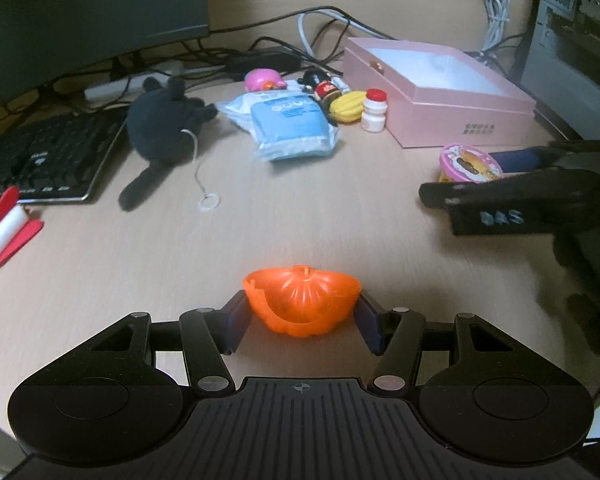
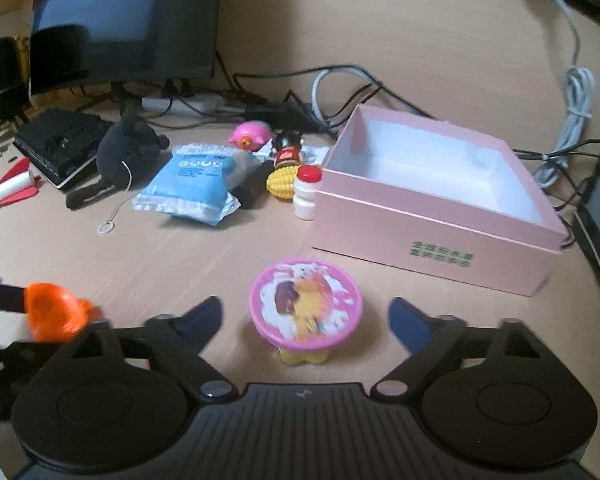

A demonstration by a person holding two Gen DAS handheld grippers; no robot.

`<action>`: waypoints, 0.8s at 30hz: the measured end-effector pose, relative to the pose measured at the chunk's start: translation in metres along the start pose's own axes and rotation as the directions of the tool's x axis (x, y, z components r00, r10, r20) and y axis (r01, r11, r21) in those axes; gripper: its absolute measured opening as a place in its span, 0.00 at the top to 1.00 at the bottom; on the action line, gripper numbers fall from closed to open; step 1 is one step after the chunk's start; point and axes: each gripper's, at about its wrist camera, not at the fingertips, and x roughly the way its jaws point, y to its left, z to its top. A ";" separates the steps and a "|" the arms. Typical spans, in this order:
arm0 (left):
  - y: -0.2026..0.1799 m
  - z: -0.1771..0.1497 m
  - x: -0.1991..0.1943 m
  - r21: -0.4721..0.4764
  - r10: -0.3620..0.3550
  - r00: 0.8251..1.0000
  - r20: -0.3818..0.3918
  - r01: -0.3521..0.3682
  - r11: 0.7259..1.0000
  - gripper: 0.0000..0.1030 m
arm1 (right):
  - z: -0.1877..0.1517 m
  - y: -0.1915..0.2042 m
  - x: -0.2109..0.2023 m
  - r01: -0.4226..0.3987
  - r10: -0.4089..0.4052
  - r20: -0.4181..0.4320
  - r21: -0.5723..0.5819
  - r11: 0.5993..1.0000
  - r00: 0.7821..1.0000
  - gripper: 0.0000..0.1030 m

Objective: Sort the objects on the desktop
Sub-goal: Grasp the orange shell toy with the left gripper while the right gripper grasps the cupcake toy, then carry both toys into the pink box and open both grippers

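So far basically nothing is sorted, as far as I can judge: the pink box (image 2: 432, 216) is open and I can only see its white lining, no items in it. My left gripper (image 1: 302, 316) has its pads pressed against both sides of the orange pumpkin-shaped shell (image 1: 300, 304), so that one is in hand, near the front of the desk (image 1: 300, 220) and well apart from the box. My right gripper (image 2: 304, 316) is spread wide with the pink-lidded pudding cup (image 2: 305, 310) sitting between the fingers, neither pad touching it yet. The cup stands just in front of the box.

Everything else is waiting in a cluster left of the box: the small white bottle with the red cap (image 2: 307, 194) just beside the box wall, the yellow corn toy (image 2: 282, 186), the little red-and-black figure (image 2: 287, 148), the pink pig toy (image 2: 251, 134), the blue packet (image 2: 192, 184) and the dark plush (image 2: 126, 152). A red-and-white toy rocket (image 1: 4, 232) lies by the keyboard (image 1: 40, 156). So I'd call it the very start, two pieces being handled and the rest to go.
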 end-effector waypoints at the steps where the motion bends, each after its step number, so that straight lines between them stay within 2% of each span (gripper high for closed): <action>1: 0.002 -0.001 -0.002 -0.006 -0.001 1.000 -0.001 0.001 1.000 0.40 | 0.002 0.002 0.004 0.006 -0.006 -0.011 -0.003 1.000 1.000 0.25; 2: 0.003 -0.003 -0.004 -0.009 -0.004 1.000 -0.003 0.004 1.000 0.41 | 0.002 0.003 0.007 0.013 -0.013 -0.022 -0.008 1.000 1.000 0.36; 4: 0.005 -0.005 -0.006 -0.013 -0.019 1.000 -0.013 0.018 1.000 0.41 | 0.003 0.006 0.010 0.018 -0.019 -0.060 -0.018 1.000 0.998 0.47; 8: 0.001 -0.006 -0.011 0.012 -0.061 0.998 -0.021 0.062 0.998 0.41 | 0.002 0.002 -0.006 -0.006 0.006 -0.093 -0.002 1.000 0.996 0.47; 14: -0.017 0.015 -0.021 0.096 -0.155 0.987 0.036 0.151 0.984 0.41 | 0.001 -0.014 -0.058 -0.026 0.024 -0.108 -0.016 1.000 0.994 0.47; 19: -0.044 0.059 -0.028 0.178 -0.254 0.955 0.151 0.227 0.958 0.41 | 0.021 -0.045 -0.114 0.031 -0.030 -0.030 0.035 0.999 0.999 0.47; 24: -0.076 0.123 -0.023 0.267 -0.304 0.911 0.279 0.230 0.936 0.40 | 0.069 -0.082 -0.141 0.079 -0.097 0.101 0.165 0.983 0.990 0.47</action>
